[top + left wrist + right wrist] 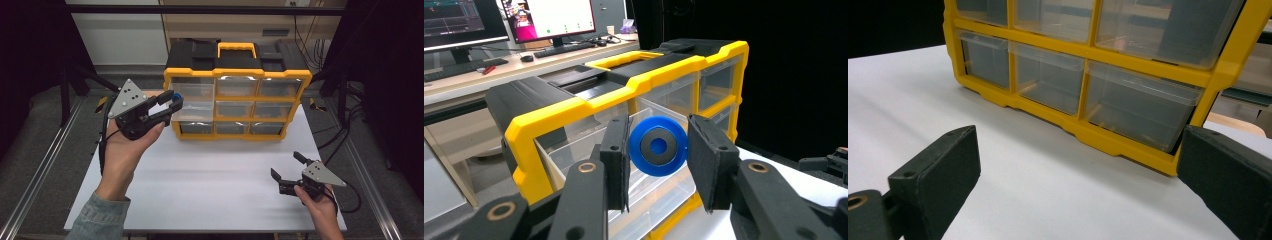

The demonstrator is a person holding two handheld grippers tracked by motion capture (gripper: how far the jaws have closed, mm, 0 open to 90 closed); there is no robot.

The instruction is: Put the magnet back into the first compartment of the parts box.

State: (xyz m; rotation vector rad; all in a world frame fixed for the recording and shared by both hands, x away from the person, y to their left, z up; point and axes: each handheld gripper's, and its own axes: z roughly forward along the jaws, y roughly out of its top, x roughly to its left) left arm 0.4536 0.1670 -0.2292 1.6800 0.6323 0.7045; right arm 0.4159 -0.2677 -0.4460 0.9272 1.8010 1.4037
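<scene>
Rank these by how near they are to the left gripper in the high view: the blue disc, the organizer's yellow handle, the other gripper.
1. blue disc, between the left gripper jaws, over the pulled-out drawer.
2. yellow handle, atop the organizer, behind and to the right.
3. right gripper, far across the table, near its right front.

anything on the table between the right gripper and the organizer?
Nothing: bare white table between the right gripper and the yellow organizer, per the high and right gripper views.

Pulled-out drawer (644, 165) lies open just beyond left fingers (616, 160); bare surface (1013, 165) ahead of right fingers (938, 175), organizer (1108, 140) blocking farther on.
</scene>
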